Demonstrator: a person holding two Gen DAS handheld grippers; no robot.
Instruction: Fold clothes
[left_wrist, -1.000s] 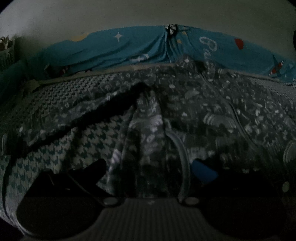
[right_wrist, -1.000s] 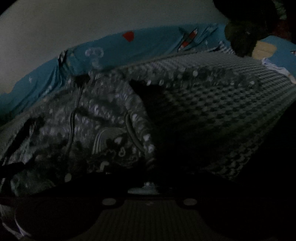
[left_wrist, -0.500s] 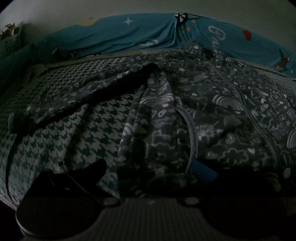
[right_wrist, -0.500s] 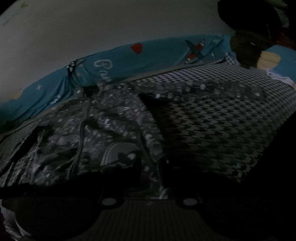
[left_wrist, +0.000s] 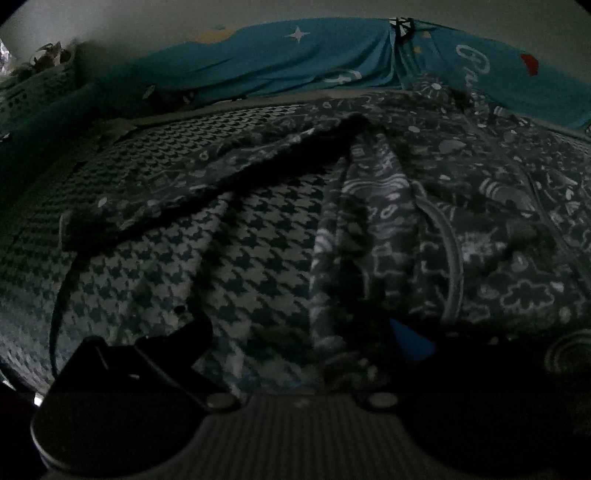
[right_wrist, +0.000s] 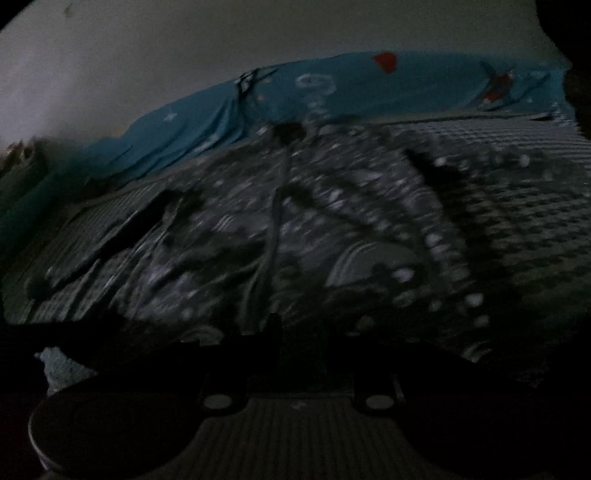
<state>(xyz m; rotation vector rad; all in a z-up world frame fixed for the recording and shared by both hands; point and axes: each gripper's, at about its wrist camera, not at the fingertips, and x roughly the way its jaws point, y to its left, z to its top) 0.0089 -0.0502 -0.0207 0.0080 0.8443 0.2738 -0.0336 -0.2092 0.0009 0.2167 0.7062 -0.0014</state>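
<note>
Left wrist view puts my left gripper (left_wrist: 299, 339) low over the bed (left_wrist: 236, 266), its jaws spread wide, the near hem of the patterned jacket (left_wrist: 461, 206) lying between them but, as far as I can judge, not yet pinched; one dark finger (left_wrist: 184, 336) shows over the houndstooth cover and a blue pad (left_wrist: 410, 339) marks the other; the jacket is spread front up on the bed, zip running toward the collar, one sleeve (left_wrist: 207, 184) stretched out to the left of frame; a blue printed sheet (left_wrist: 303, 62) hangs along the wall behind.

Right wrist view is dim and smeared; I make out the same jacket (right_wrist: 332, 221) and its zip (right_wrist: 273, 229) running away from my right gripper (right_wrist: 295, 332); its jaws look only a little apart, and I cannot tell whether cloth lies between them.

I read this as the opening of the fold: garment laid flat, both grippers at its lower edge; my next move calls for a firm pinch on the hem at each side, then a level carry toward the collar, with the sleeves tucked in first if I want a tidy packet.

Only the left camera shows the outflung sleeve sharply and a basket (left_wrist: 37, 85) at the far left; only the right shows the bare cover (right_wrist: 535, 192) on the garment's other side.
</note>
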